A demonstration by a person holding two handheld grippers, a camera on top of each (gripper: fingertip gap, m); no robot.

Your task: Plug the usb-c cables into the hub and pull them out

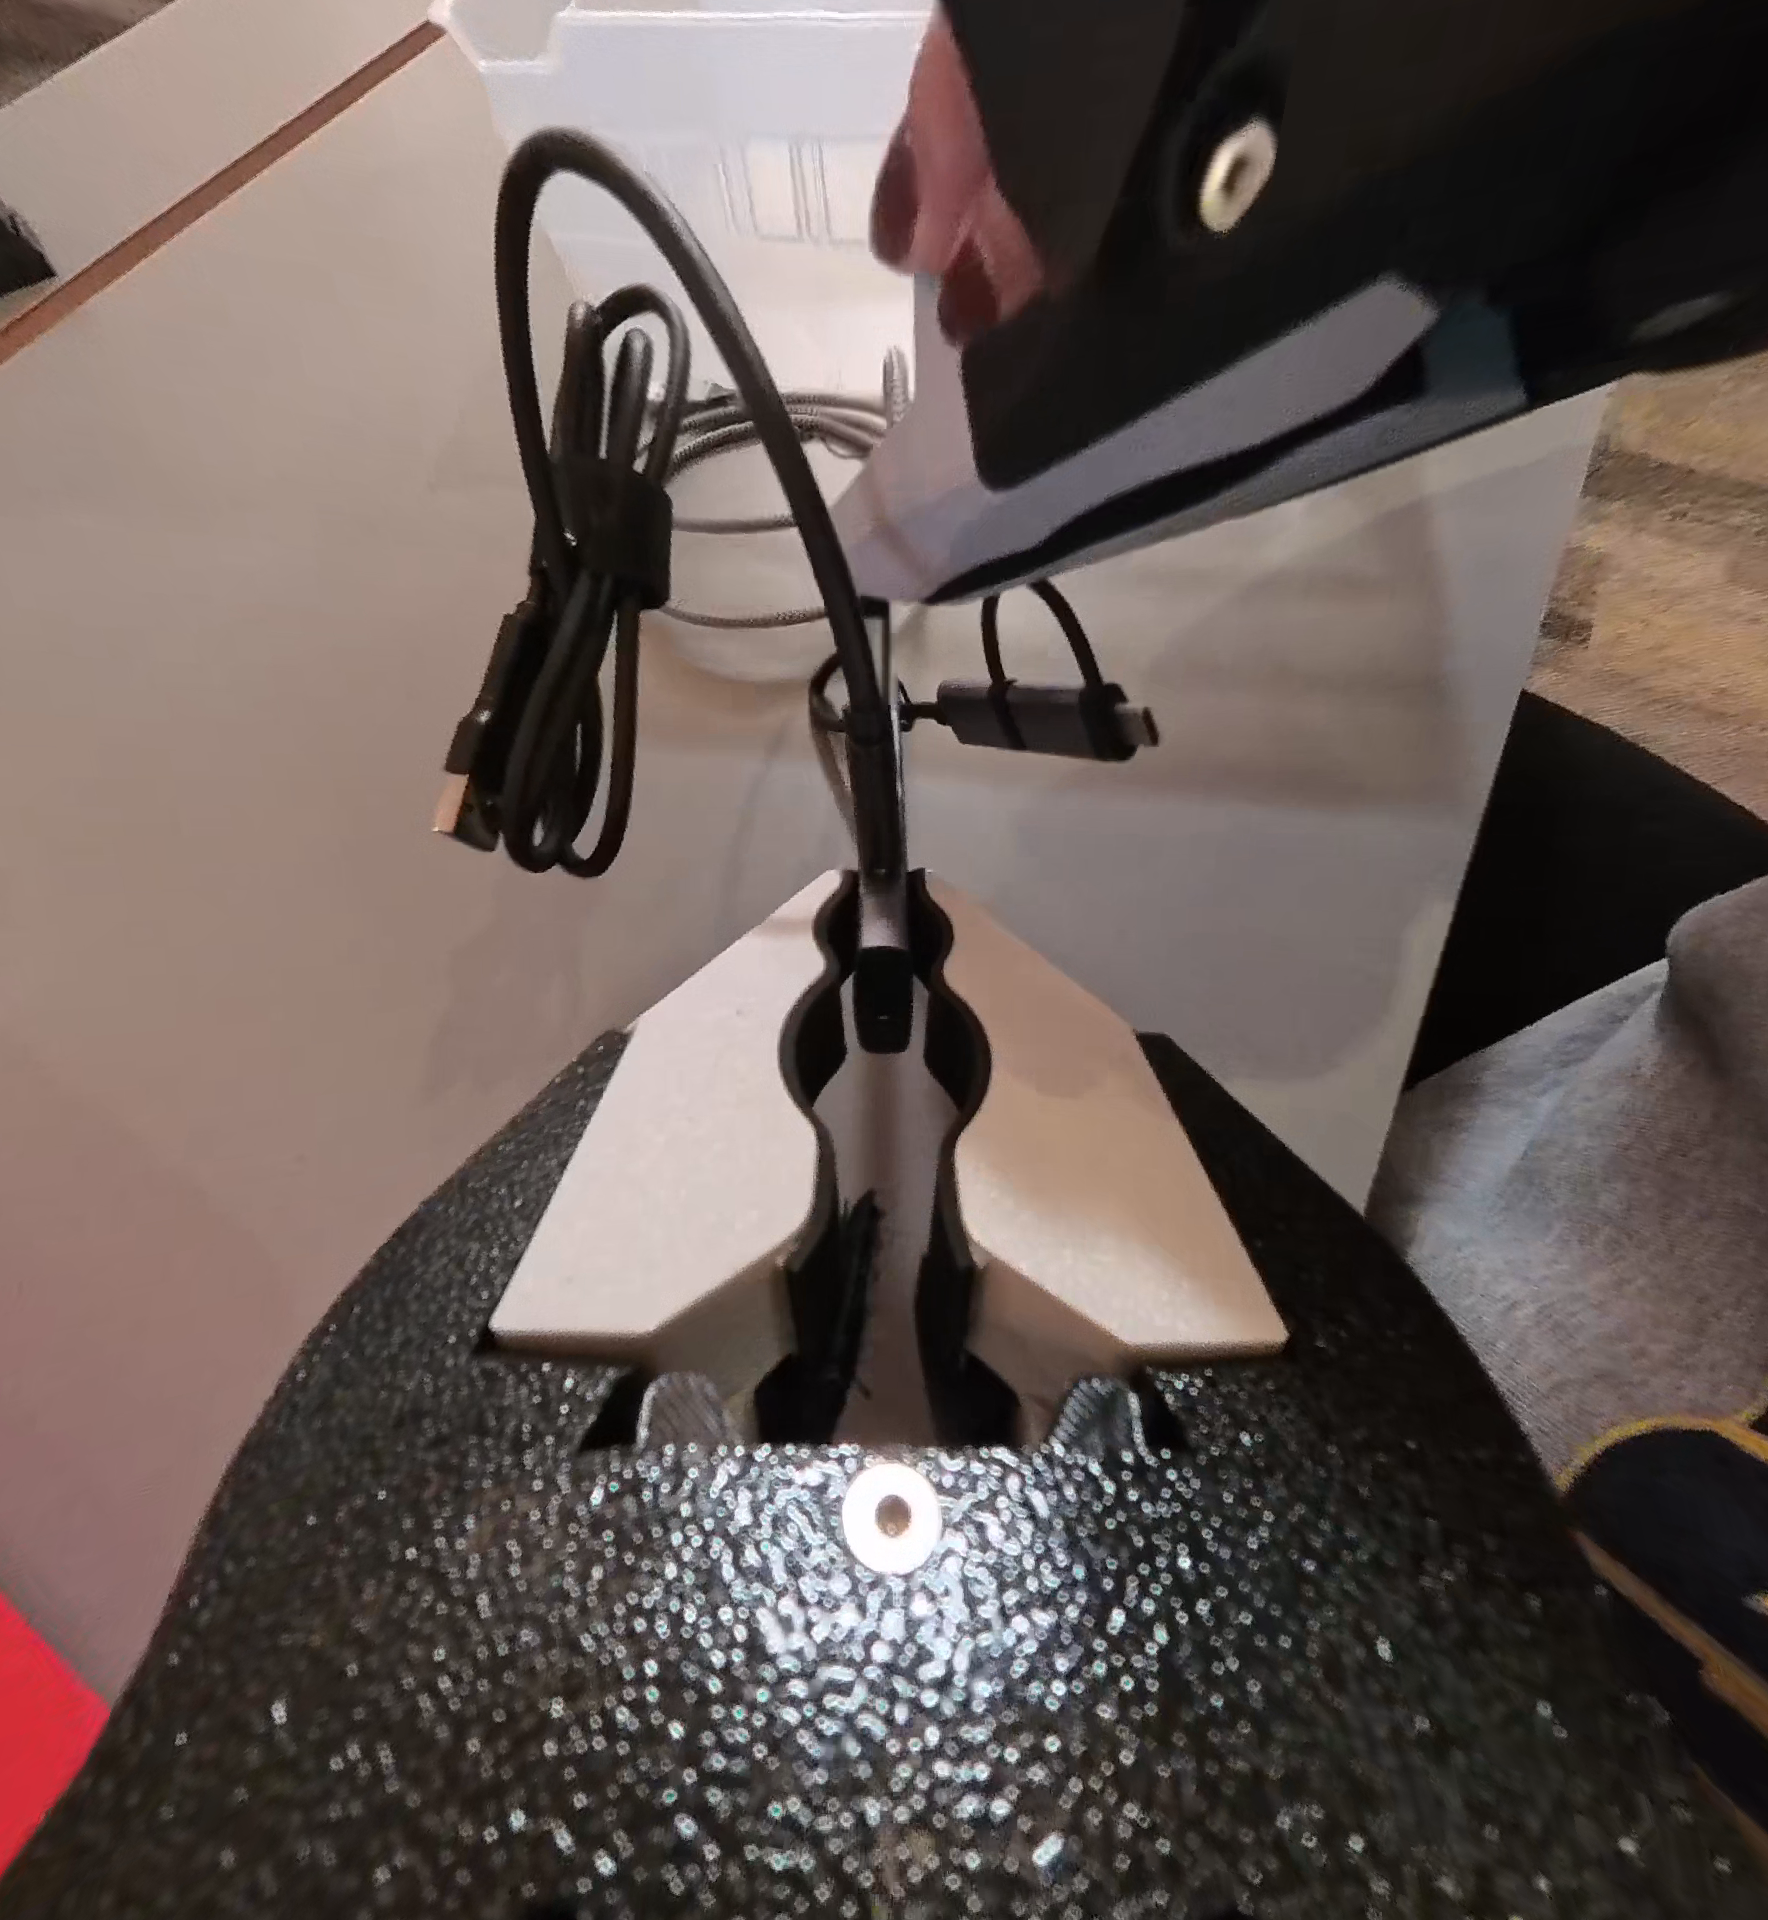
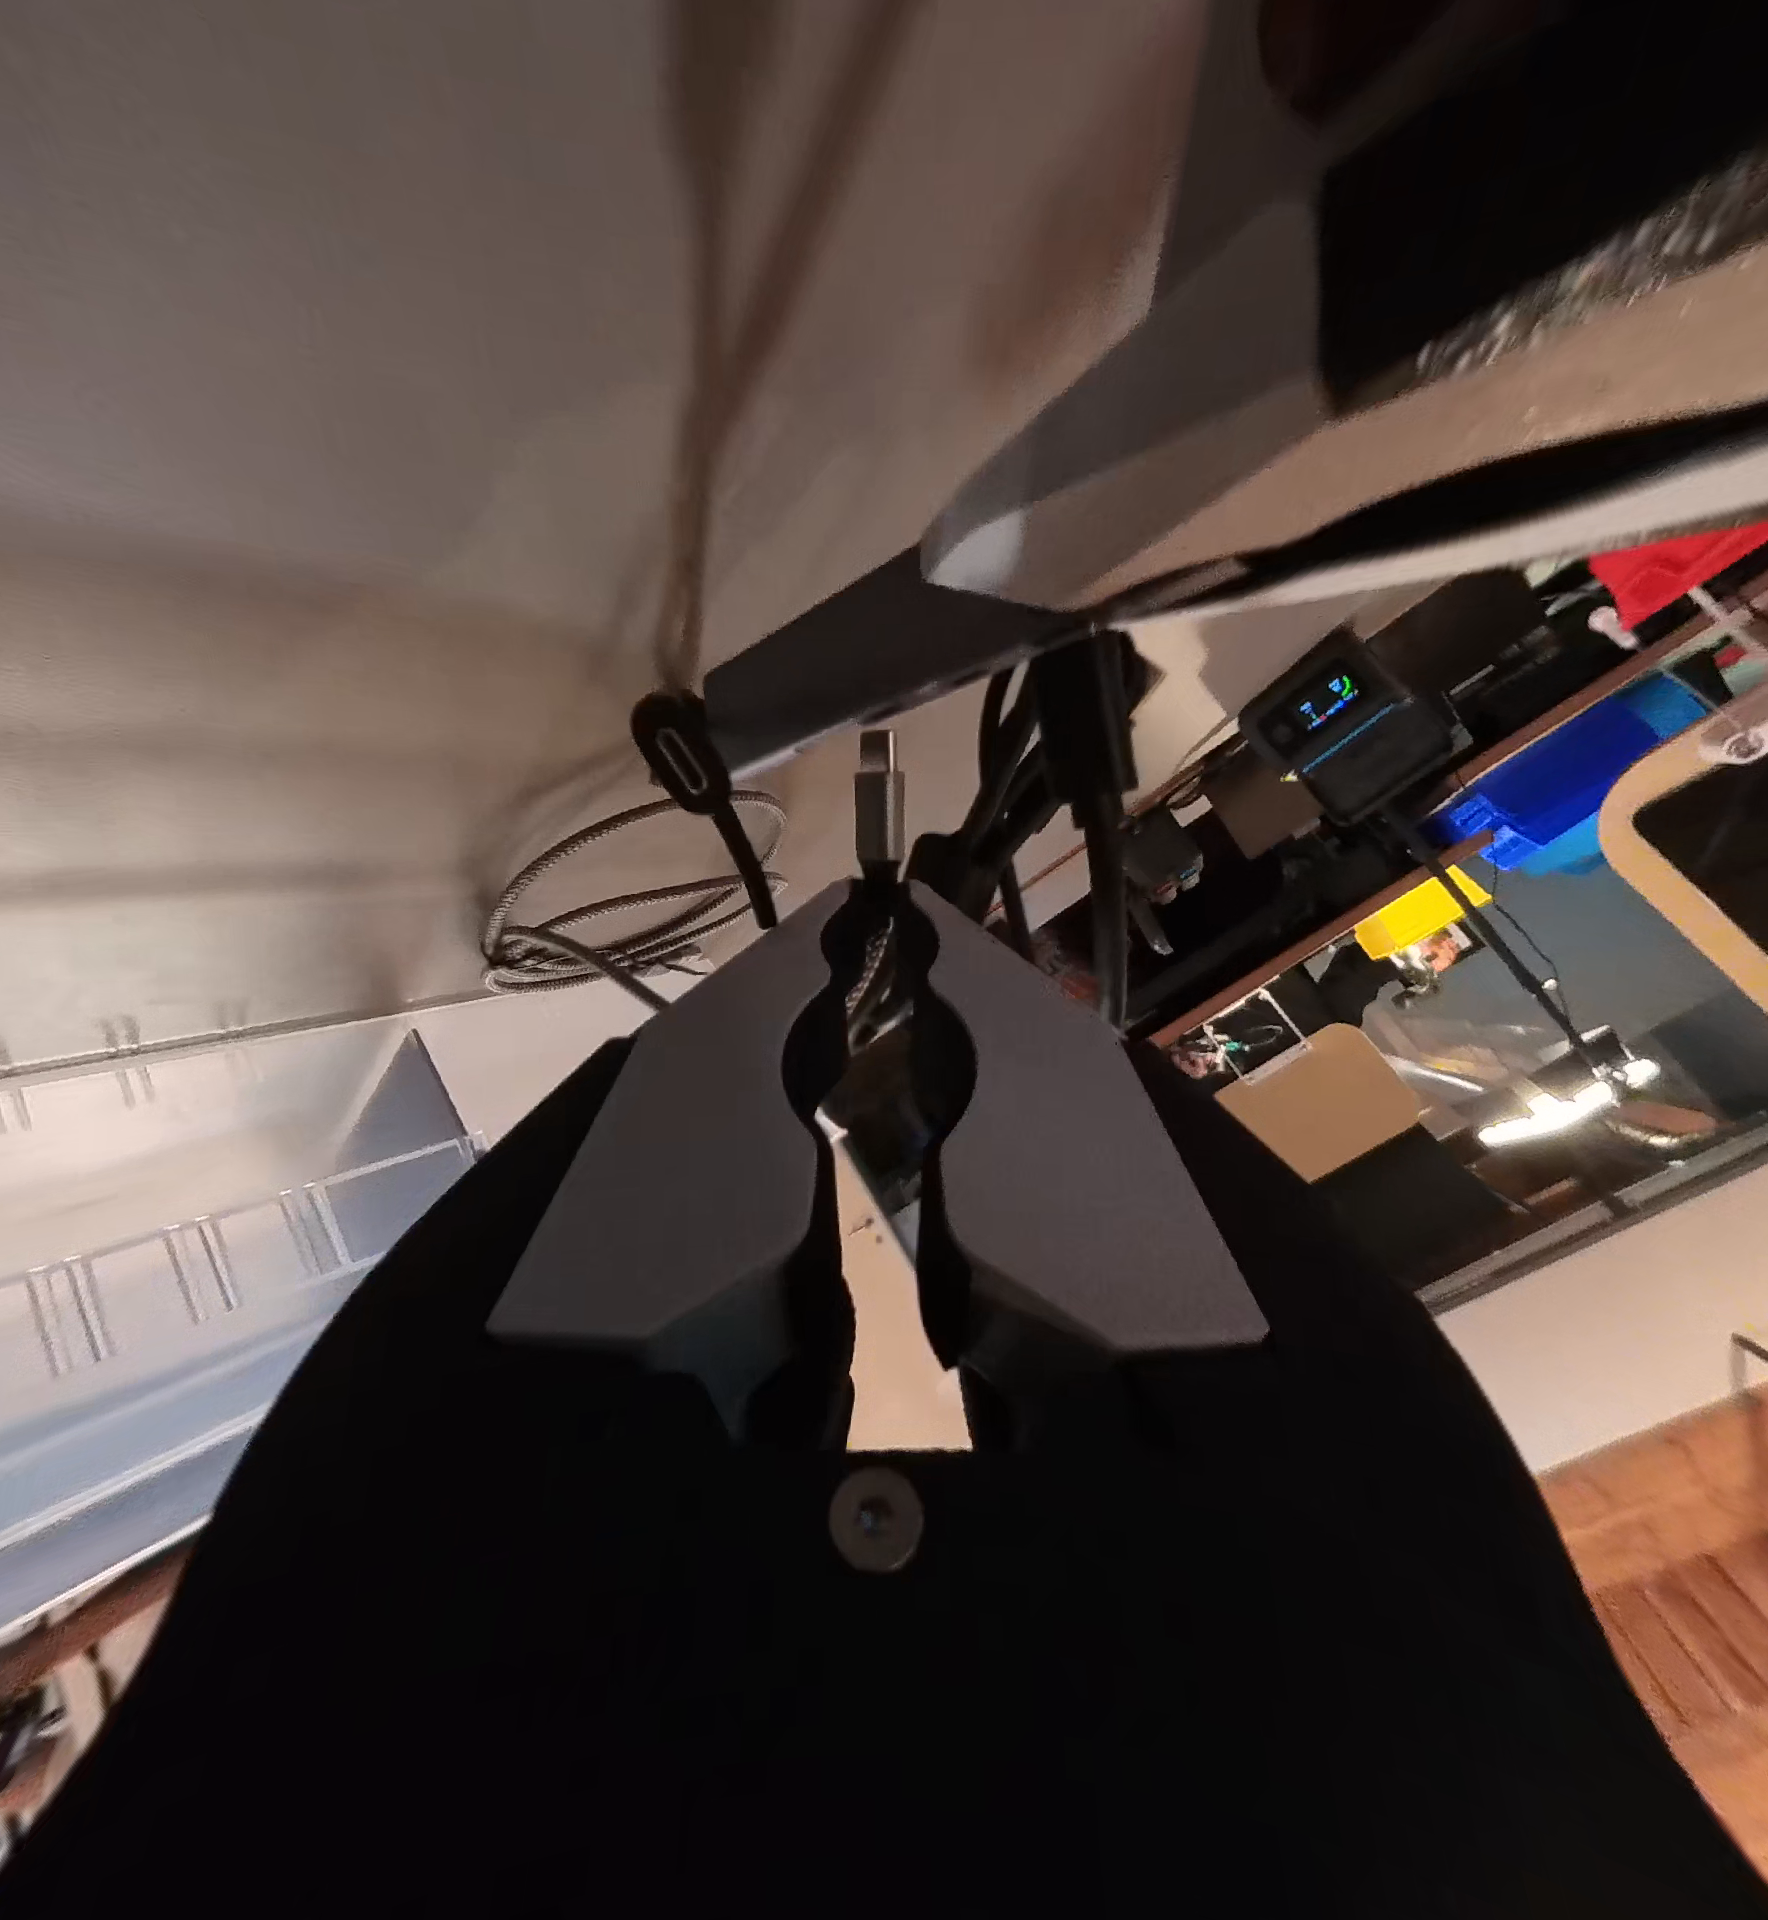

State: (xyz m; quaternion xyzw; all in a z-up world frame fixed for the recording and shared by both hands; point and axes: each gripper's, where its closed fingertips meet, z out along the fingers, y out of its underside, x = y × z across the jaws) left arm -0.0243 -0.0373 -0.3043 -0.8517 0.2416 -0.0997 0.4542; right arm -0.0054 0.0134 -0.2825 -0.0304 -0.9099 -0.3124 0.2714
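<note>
My left gripper [image 1: 880, 883] is shut on the dark grey hub [image 1: 878, 966], seen end-on between its pale fingers. A black cable [image 1: 651, 291] leaves the hub's far end and arcs over to a tied black bundle [image 1: 579, 623]. In the right wrist view the hub [image 2: 859, 665] juts out from the left gripper [image 2: 963, 551]. My right gripper [image 2: 880, 888] is shut on a braided cable just behind its silver USB-C plug [image 2: 880, 790]. The plug's tip is just short of the hub's edge. The right gripper [image 1: 895, 597] also shows above the hub in the left wrist view.
A black plug with a tethered adapter [image 1: 1046, 717] hangs by the hub. A black connector [image 2: 677, 758] sits at the hub's end. A braided coil [image 2: 631, 914] lies on the white table [image 1: 184, 623] by a white bin [image 1: 714, 125]. Shelves hold coloured bins [image 2: 1545, 769].
</note>
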